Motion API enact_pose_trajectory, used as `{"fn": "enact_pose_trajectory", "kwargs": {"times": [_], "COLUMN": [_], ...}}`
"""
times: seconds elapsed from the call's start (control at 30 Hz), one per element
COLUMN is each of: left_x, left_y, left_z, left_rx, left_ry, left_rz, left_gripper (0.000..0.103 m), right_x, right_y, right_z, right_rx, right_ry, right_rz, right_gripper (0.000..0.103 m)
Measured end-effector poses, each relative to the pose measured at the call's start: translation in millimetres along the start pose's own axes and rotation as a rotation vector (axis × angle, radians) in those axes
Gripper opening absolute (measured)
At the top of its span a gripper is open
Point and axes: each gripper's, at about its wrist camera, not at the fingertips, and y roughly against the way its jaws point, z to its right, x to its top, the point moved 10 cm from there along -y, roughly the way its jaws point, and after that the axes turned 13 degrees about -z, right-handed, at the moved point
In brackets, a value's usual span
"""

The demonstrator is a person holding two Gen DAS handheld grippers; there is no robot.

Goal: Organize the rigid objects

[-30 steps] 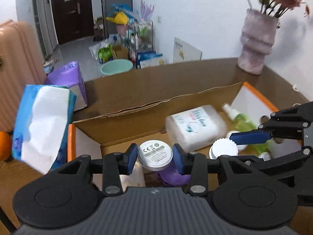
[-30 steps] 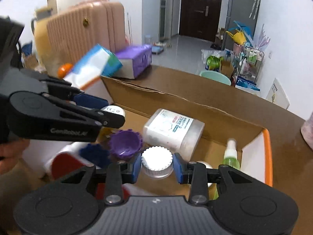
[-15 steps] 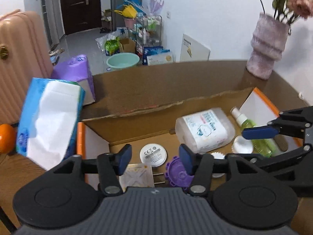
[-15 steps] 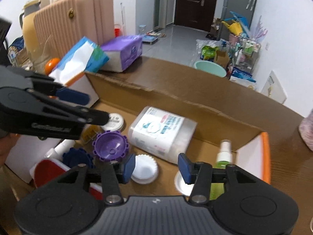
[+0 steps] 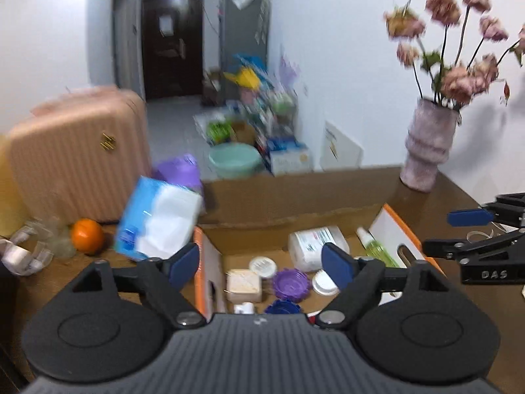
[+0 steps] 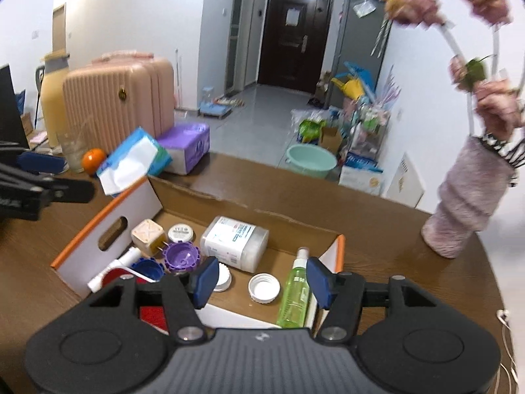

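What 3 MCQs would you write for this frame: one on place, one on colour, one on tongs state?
1. Where is the green spray bottle?
A. beside the vase
B. in the cardboard box
C. on the floor

2. What colour is the gear-edged lid beside the blue lid?
A. purple
B. red
C. yellow

3. How are the right tongs?
A. shut on a cap
B. shut, holding nothing
C. open, holding nothing

Key: 1 B, it lies inside the box at the right wall; 2 A, it reads plainly purple; 3 C, the pads stand wide apart over the box with nothing between them.
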Motion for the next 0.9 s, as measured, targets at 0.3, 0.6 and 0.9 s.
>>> {"fn": "enact_pose_trajectory", "kwargs": {"times": [0.3,0.6,0.9], "left_x": [-36,-72,-103], "left_y": [87,118,135], "left_z": [5,10,9], "left_rx": [0.082,0.092,0.080], "left_ry": [0.008,0.015,0.027], "left_rz": [0.249,0.330,0.339], "left_gripper": [0.102,0.103,0.103], "right_x": [-29,-62,-93], "right_y": [81,107,123], "right_z": [-6,-25,-44], "right_rx": [-0.005,-0.006,-0.014], "right_ry": [-0.129,-0.173,-0.164], "right_rz": [0.307,0.397,0.416], "right_gripper": [0.085,0.086,0.088]}}
